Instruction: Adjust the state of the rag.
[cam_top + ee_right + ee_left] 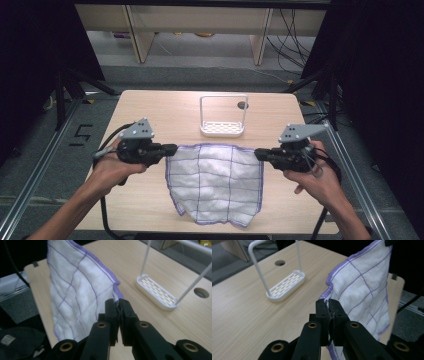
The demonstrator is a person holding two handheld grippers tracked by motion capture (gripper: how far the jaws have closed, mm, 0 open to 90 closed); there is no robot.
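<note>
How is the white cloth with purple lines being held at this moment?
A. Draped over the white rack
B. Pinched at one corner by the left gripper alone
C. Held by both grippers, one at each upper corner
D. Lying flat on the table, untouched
C: the left gripper and the right gripper each clamp an upper corner of the cloth, which hangs spread between them, in front of the white rack.

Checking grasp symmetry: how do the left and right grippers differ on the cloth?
The left gripper pinches the cloth's top left corner; the right gripper pinches its top right corner. The left gripper points rightward, the right gripper leftward, facing each other. The left gripper sits slightly higher in the high view. Both are shut on the purple hem, holding the cloth hanging spread before the white rack.
</note>
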